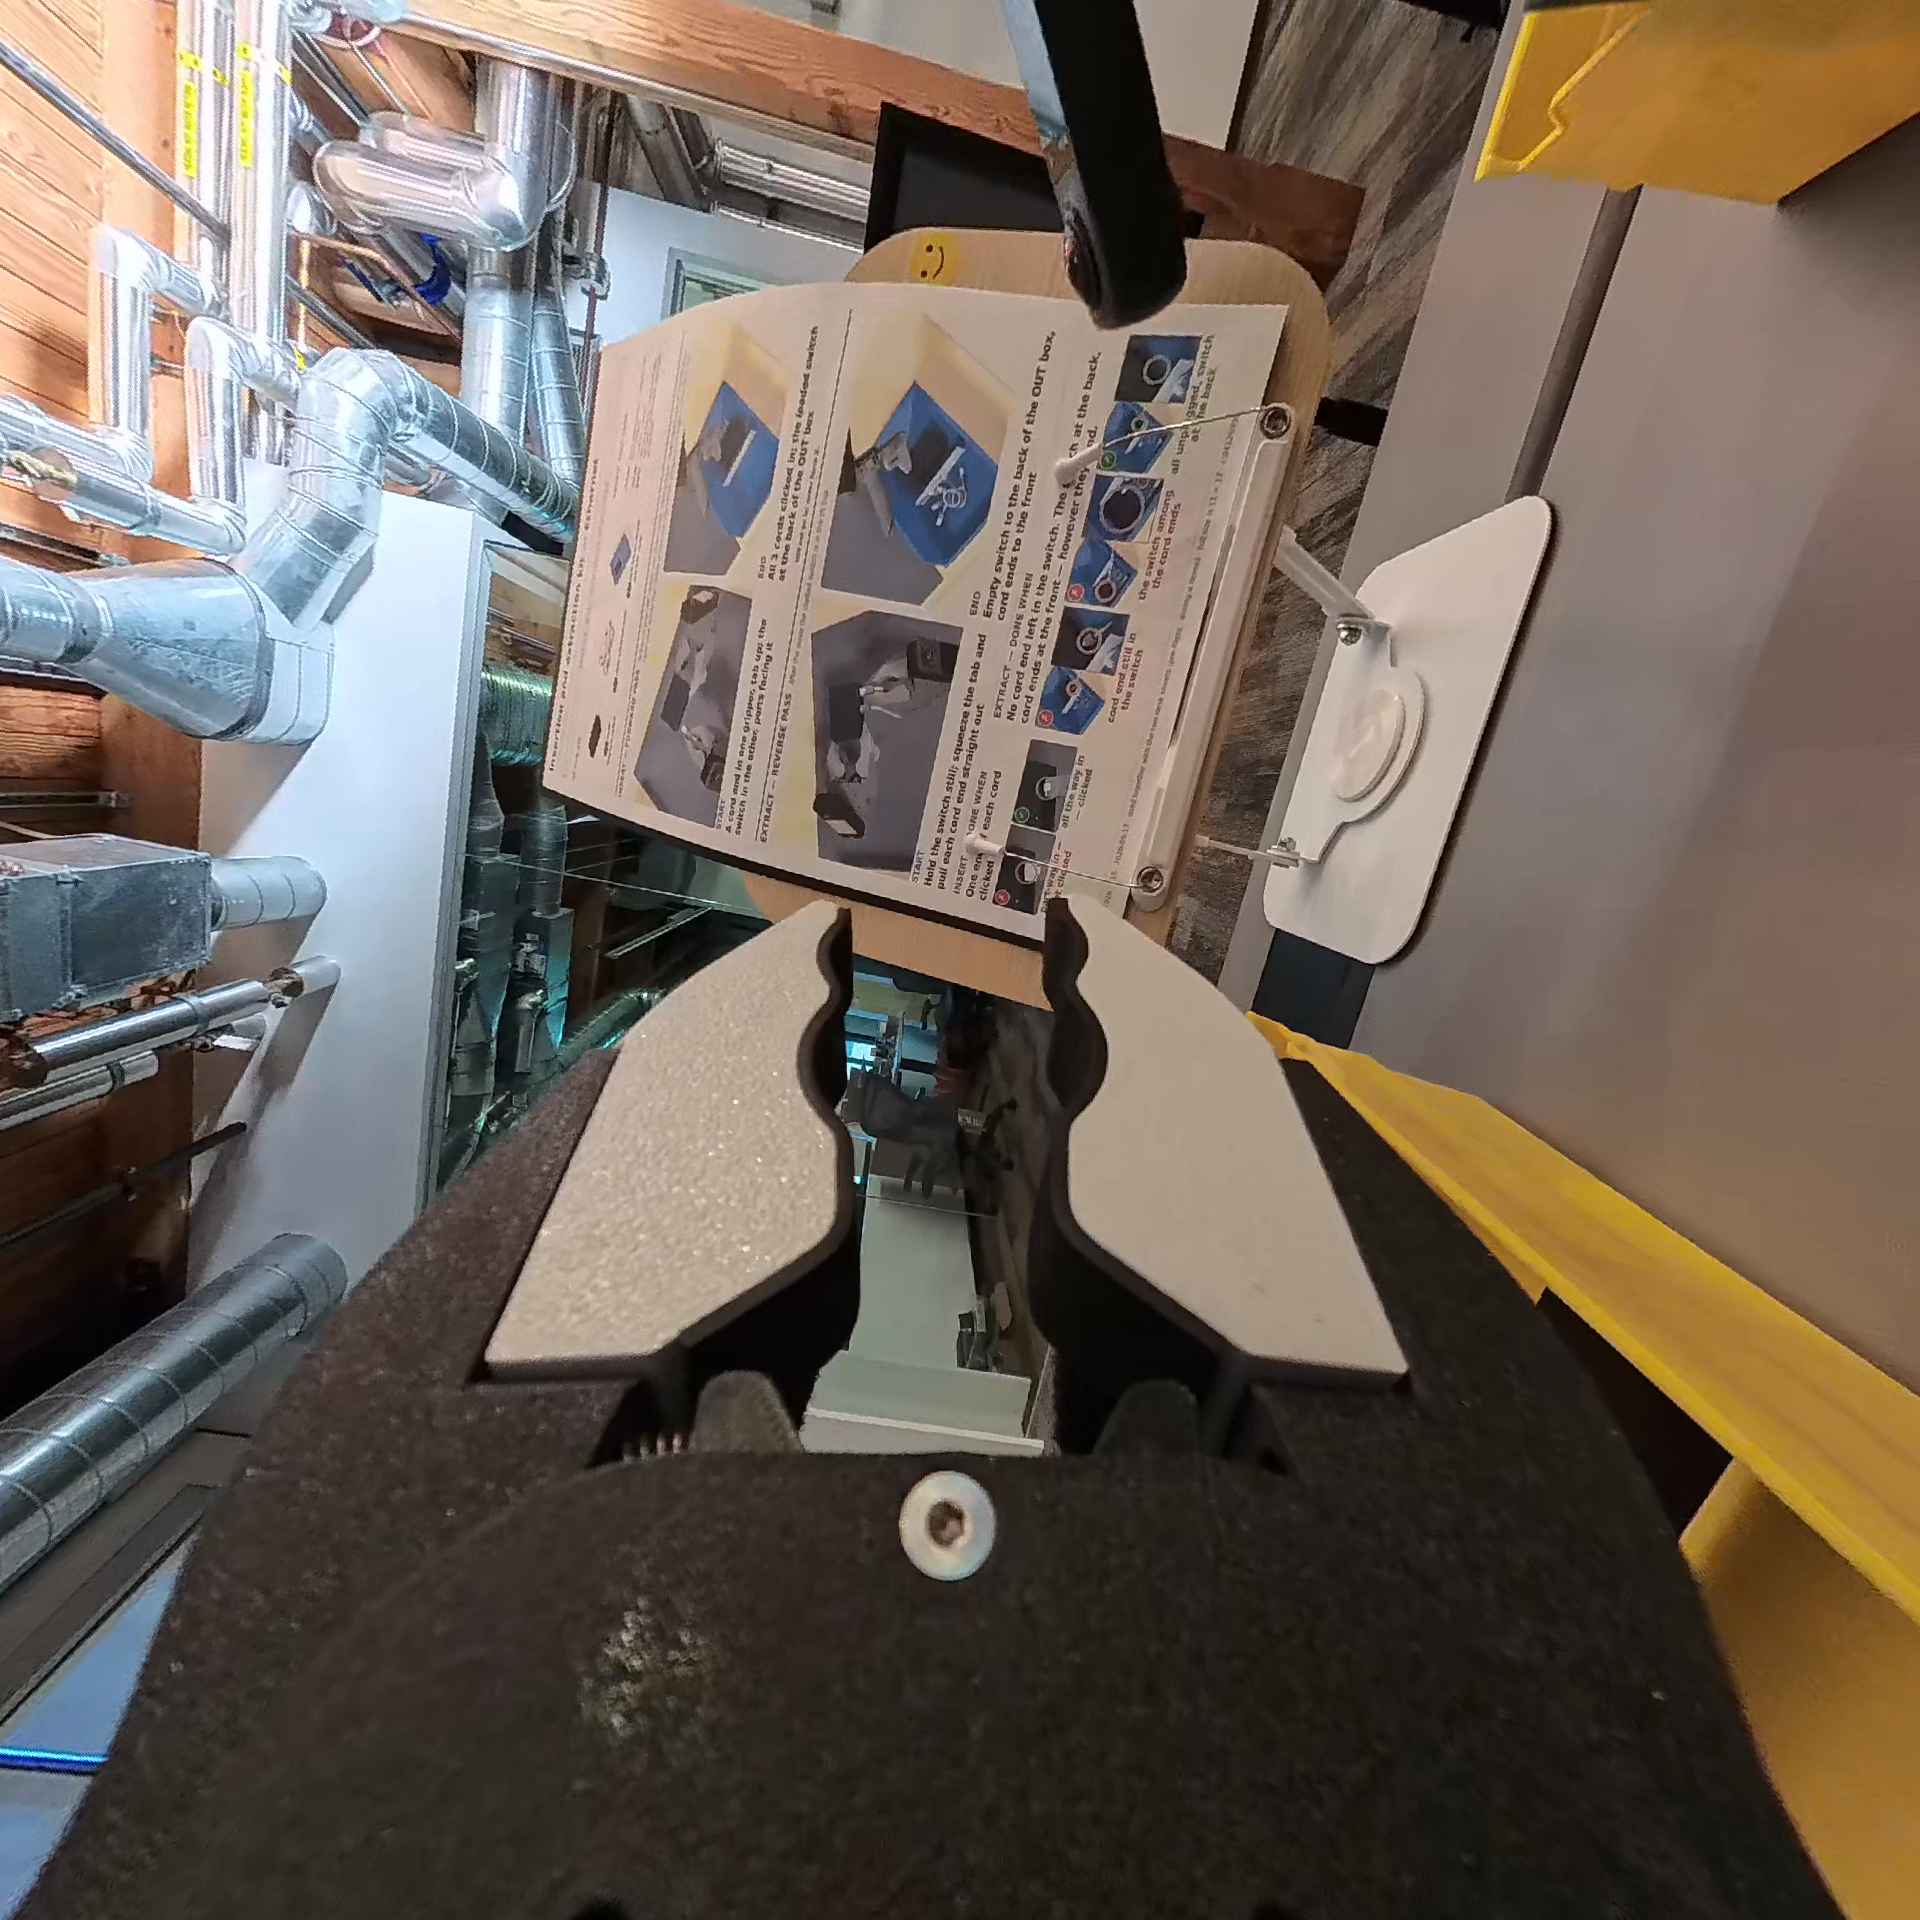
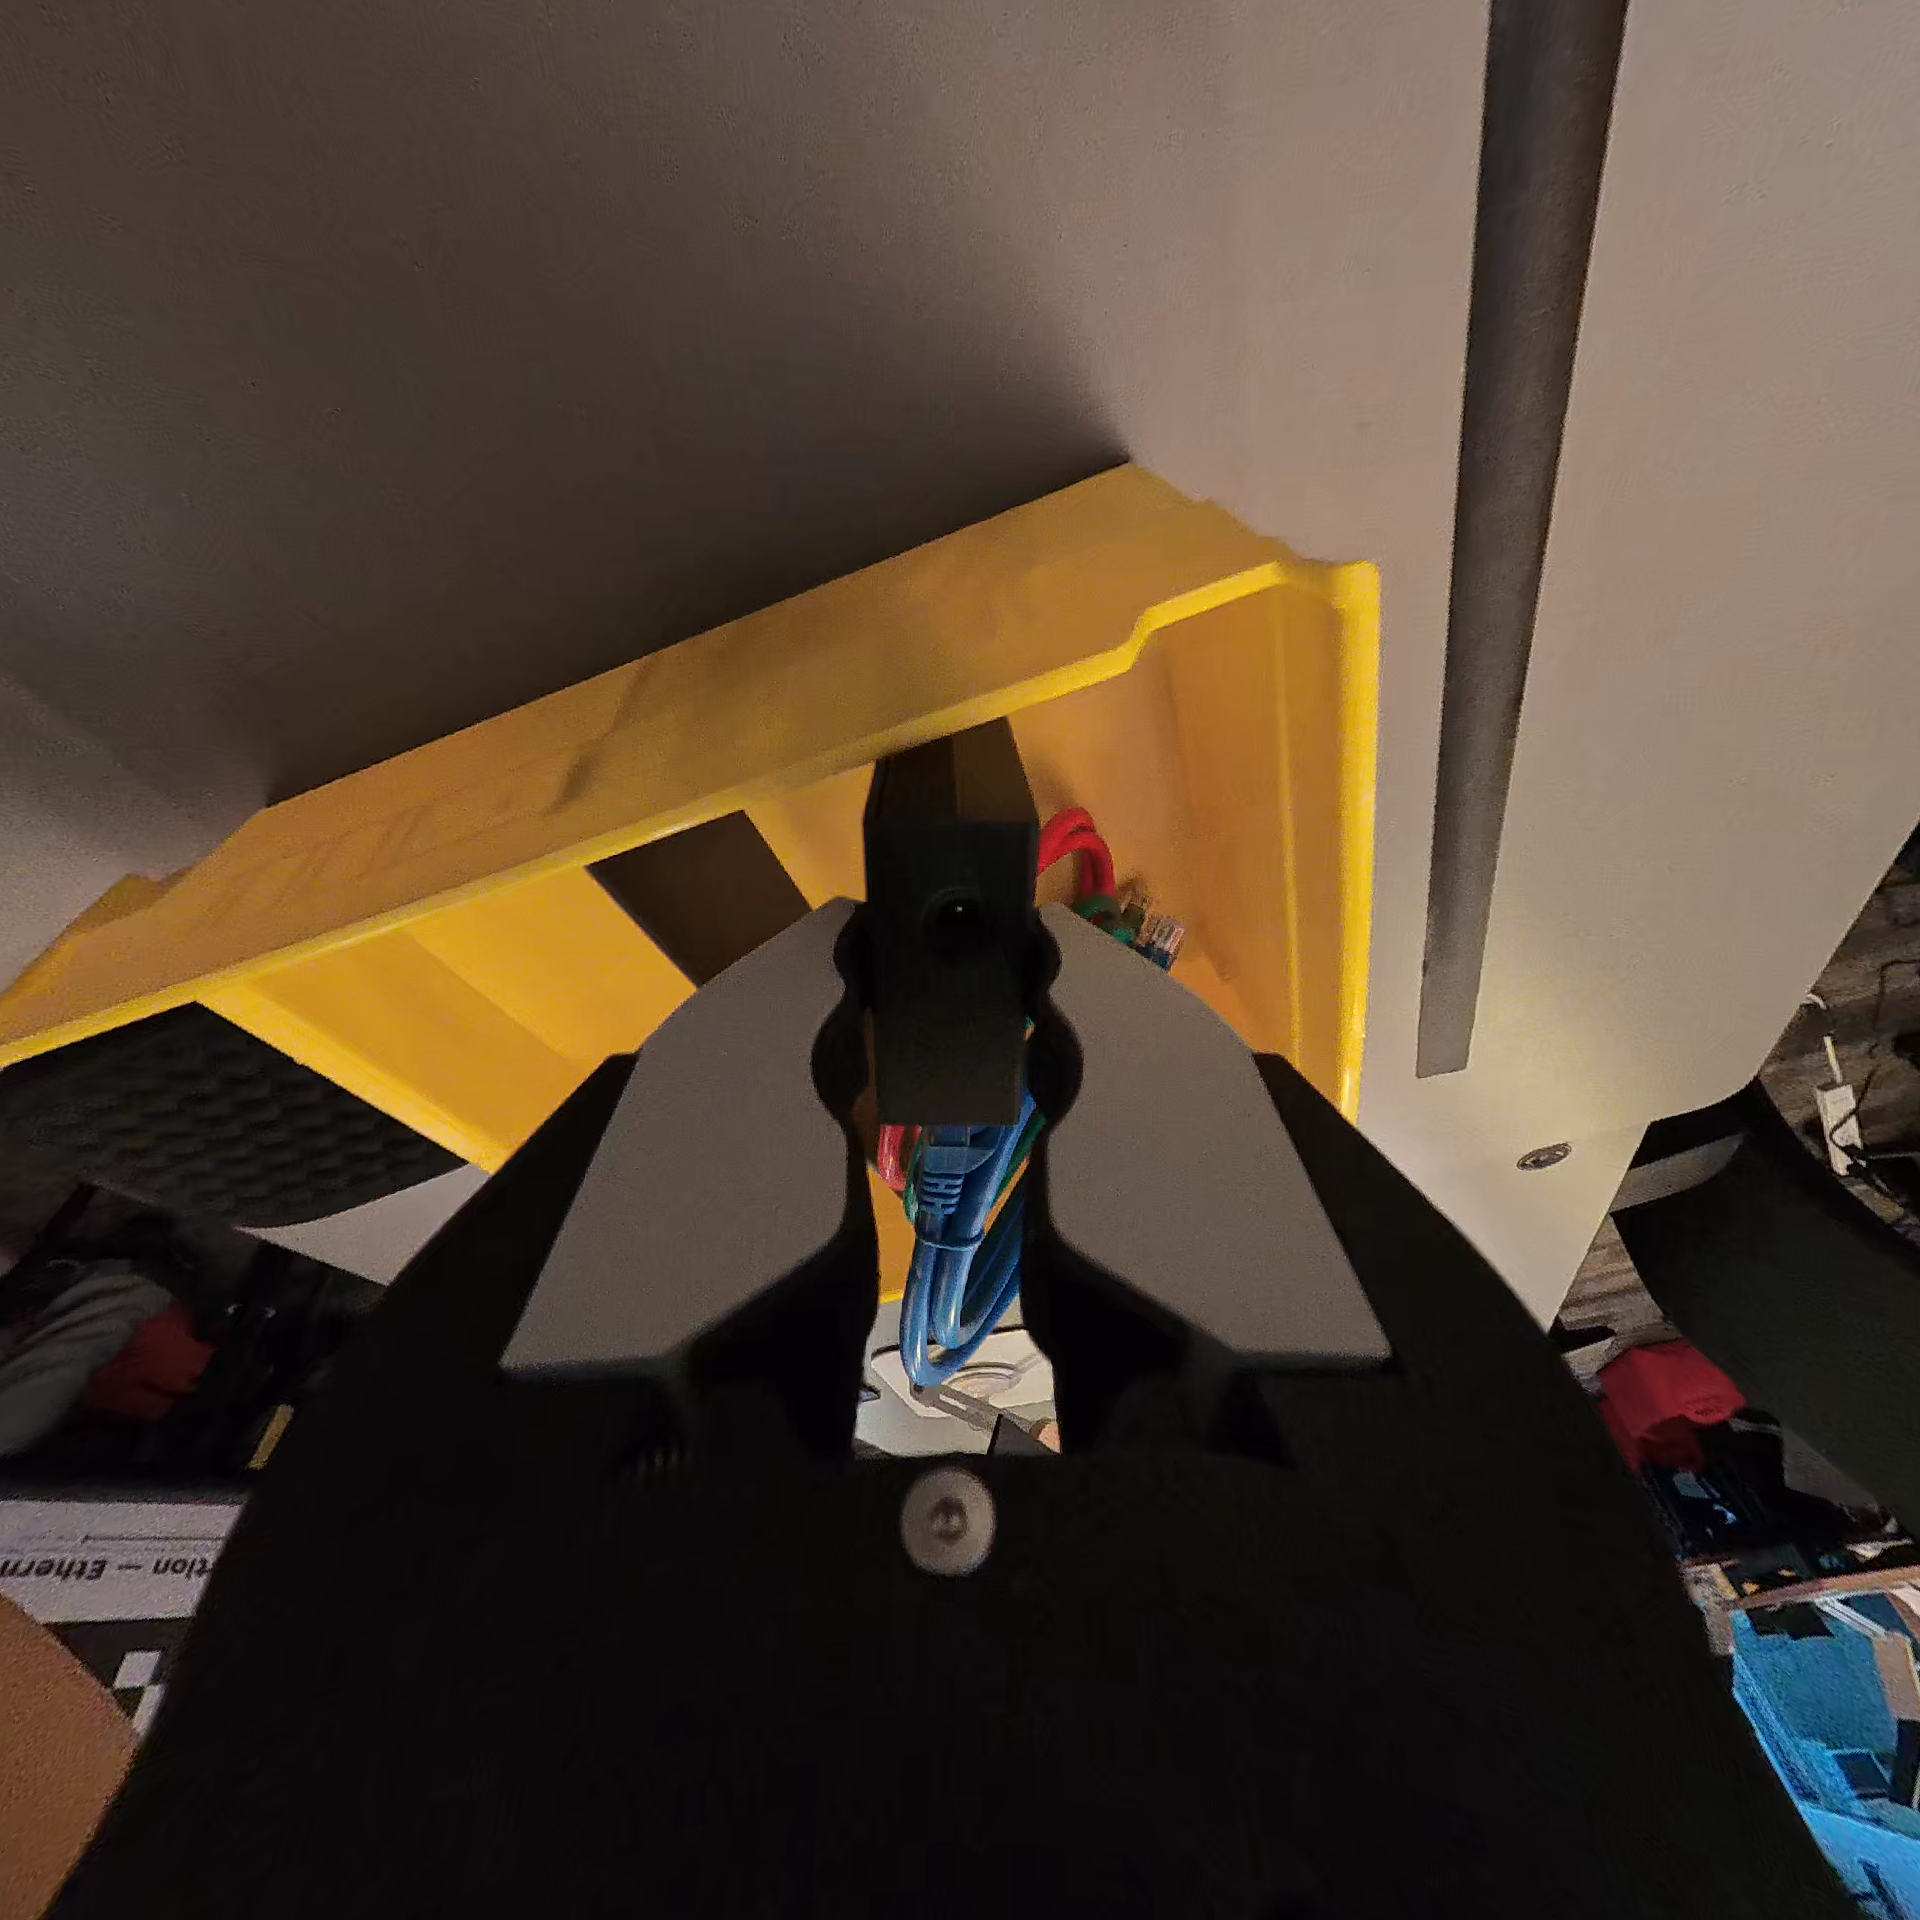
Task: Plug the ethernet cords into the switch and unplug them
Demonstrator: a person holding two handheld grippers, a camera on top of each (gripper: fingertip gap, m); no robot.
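Note:
My right gripper [image 2: 948, 925] is shut on a black switch [image 2: 951, 956], holding it by its two long sides at the mouth of a yellow bin [image 2: 727, 696]. A blue ethernet cord [image 2: 961, 1236] hangs from the switch's underside, with red and green cords [image 2: 1081, 852] beside it reaching into the bin. My left gripper [image 1: 948, 920] is open and empty, turned on its side. It points at an instruction sheet [image 1: 914, 582] on a wooden stand. No switch or cord shows in the left wrist view.
Yellow bins [image 1: 1558, 1236] line the grey table [image 1: 1714, 623] beside my left gripper, and the stand's white base [image 1: 1392, 727] rests on the table. A black strap [image 1: 1122, 187] hangs in front of the sheet. Silver ducts [image 1: 312, 520] fill the far background. The gap from one gripper's tips to the other's is roughly 35 centimetres.

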